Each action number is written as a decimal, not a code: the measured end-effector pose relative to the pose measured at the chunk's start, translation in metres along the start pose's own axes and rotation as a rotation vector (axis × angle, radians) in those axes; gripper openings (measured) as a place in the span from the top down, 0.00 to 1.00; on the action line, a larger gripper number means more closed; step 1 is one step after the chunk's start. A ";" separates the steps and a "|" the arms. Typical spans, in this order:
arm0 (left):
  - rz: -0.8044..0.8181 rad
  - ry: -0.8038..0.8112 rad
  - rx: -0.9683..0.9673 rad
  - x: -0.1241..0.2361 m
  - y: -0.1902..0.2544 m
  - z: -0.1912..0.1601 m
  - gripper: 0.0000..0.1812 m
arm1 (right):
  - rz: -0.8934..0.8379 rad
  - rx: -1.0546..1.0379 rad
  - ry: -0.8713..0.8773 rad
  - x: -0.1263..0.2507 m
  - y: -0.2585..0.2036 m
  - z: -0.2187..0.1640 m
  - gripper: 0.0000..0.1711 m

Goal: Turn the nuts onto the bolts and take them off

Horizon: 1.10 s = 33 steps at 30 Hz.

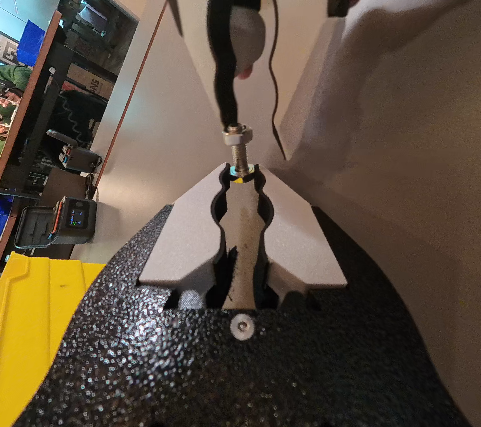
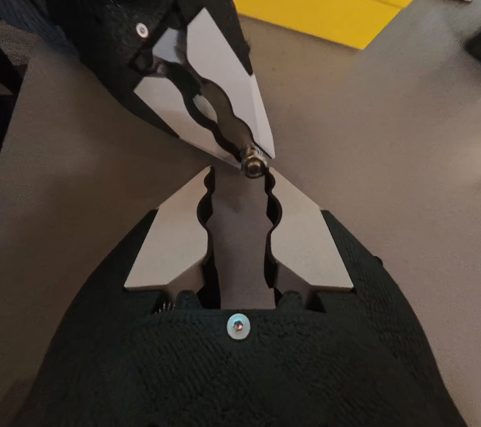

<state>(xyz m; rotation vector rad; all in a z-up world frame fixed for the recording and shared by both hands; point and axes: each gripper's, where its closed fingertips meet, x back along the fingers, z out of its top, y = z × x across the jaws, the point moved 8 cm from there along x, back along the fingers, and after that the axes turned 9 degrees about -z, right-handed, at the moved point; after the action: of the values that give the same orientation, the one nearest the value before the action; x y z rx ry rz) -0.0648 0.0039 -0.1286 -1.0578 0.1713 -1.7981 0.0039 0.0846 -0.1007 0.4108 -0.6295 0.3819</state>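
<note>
Pinching bolt (image 1: 240, 154) head: left hand-held gripper (image 1: 242, 172); right hand-held gripper (image 2: 240, 172) released, beside nut (image 1: 236, 135).

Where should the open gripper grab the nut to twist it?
Pinch the nut on two opposite flat sides, coming in from the free end of the bolt. The left gripper holds the other end, so the bolt points straight out, and the hexagon's flats probably stop it slipping.
</note>
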 end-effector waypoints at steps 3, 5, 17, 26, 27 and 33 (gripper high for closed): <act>0.003 -0.004 -0.003 0.000 0.000 0.000 0.91 | 0.011 0.105 0.178 0.006 -0.012 0.018 0.79; 0.003 -0.003 -0.001 0.000 0.000 0.000 0.91 | -0.030 0.074 0.188 0.010 -0.006 0.021 0.80; -0.001 -0.001 0.014 0.000 0.000 0.000 0.91 | -0.015 0.061 0.196 0.012 -0.009 0.025 0.77; -0.001 0.000 0.010 0.000 0.000 0.000 0.91 | -0.023 0.058 0.075 0.006 -0.005 0.012 0.78; 0.001 -0.004 0.013 0.000 0.000 0.001 0.91 | -0.018 0.111 0.149 0.008 -0.010 0.019 0.79; 0.000 -0.003 0.023 0.000 0.000 0.000 0.91 | -0.083 0.020 0.013 0.010 0.006 0.004 0.80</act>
<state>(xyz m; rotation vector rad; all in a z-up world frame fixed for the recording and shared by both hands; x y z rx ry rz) -0.0648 0.0044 -0.1282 -1.0443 0.1487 -1.7943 0.0065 0.0902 -0.0903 0.4514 -0.5943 0.3112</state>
